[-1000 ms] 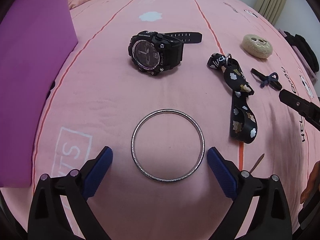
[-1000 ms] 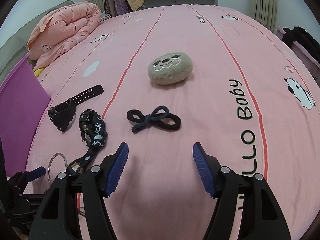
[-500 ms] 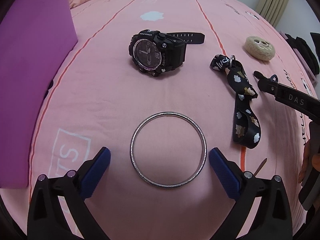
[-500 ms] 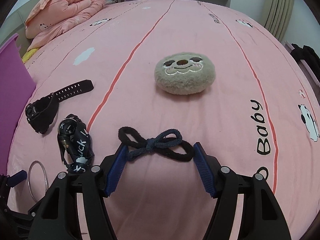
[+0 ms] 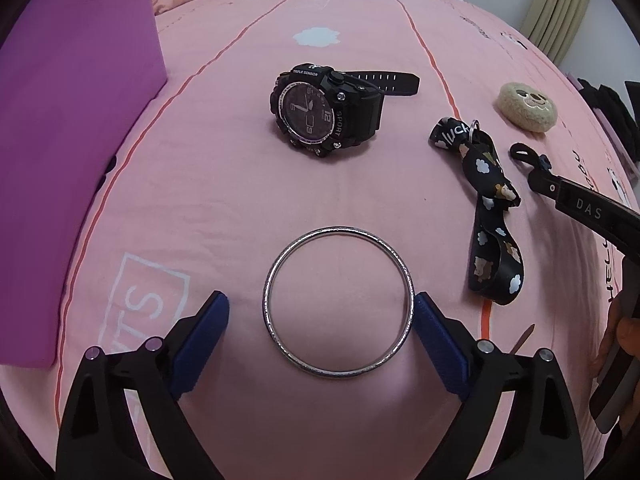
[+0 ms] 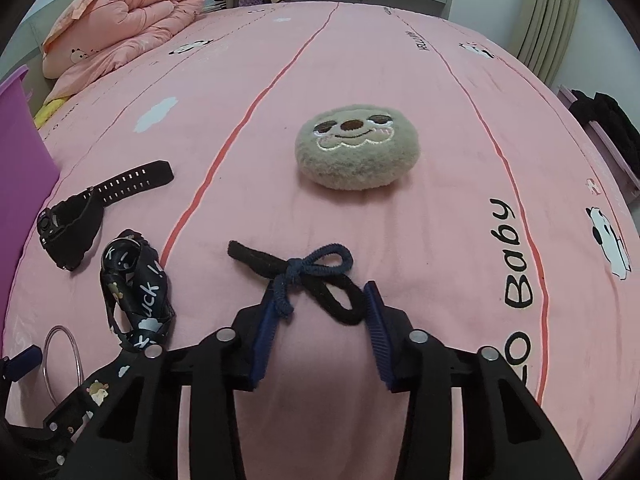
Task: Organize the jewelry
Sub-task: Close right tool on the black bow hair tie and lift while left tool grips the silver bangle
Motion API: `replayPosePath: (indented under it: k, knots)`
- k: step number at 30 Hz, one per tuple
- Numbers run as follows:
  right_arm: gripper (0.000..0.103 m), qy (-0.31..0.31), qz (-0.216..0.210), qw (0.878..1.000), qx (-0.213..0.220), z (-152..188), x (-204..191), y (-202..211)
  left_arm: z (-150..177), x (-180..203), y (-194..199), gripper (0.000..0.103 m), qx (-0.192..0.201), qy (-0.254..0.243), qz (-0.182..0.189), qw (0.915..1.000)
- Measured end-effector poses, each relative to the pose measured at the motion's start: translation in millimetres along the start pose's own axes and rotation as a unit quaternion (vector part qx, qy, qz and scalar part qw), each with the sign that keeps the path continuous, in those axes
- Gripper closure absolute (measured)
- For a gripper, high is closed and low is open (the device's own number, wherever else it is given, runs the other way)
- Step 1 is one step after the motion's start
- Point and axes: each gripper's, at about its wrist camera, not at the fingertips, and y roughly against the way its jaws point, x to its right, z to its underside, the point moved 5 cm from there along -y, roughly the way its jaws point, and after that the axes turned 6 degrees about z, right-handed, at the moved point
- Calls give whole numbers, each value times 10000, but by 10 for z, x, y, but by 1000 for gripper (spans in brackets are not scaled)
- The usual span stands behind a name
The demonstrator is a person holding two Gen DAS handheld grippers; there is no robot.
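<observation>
A silver bangle (image 5: 338, 231) lies flat on the pink bedsheet (image 5: 240, 200) between the fingers of my left gripper (image 5: 320, 304). Its jaws are closing: the right pad (image 5: 434, 336) touches the bangle's rim, while the left pad (image 5: 200, 336) stands a little off it. In the right wrist view a black and blue hair tie bow (image 6: 304, 276) sits between the blue pads of my right gripper (image 6: 320, 312). Those jaws are closing too and squeeze the bow's near loops together. Further back lie a black sport watch (image 5: 320, 114) and a black cartoon lanyard (image 5: 488, 208).
A round plush sloth face (image 6: 356, 152) sits behind the bow. A purple box (image 5: 72, 120) stands at the left. A folded pink quilt (image 6: 120, 20) lies at the far left of the bed. A person's hand (image 5: 624, 328) shows at the right edge.
My right gripper moved forward and down over the bow, then narrowed around it and bunched its loops. The left gripper's jaws narrowed slightly toward the bangle; that hand kept still.
</observation>
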Motion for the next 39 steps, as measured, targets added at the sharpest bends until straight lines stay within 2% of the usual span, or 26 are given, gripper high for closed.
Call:
replayPosePath:
  k: [4, 6, 15, 25, 31, 39]
  knots:
    - [83, -130, -61, 9999, -1, -9, 33, 38, 5, -2, 46, 33, 43, -63, -63, 10000]
    - [92, -108, -32, 9999, 9, 0, 43, 51, 1, -6, 54, 33, 23, -61, -49, 10000]
    - [93, -294, -314, 9990, 137, 184, 91, 266, 55, -28, 179, 33, 48, -67, -34, 10000]
    - [93, -591, -554, 9963, 302, 526, 194, 727, 93, -58, 561, 33, 331, -166, 10, 9993]
    - [93, -712, -657, 9939, 519, 662, 182, 1186, 78, -21, 896, 33, 568, -241, 102, 9980]
    - [93, -692, -845, 9885, 1050, 595, 77, 1912, -4, 26, 1530, 33, 1063, -379, 251, 9933]
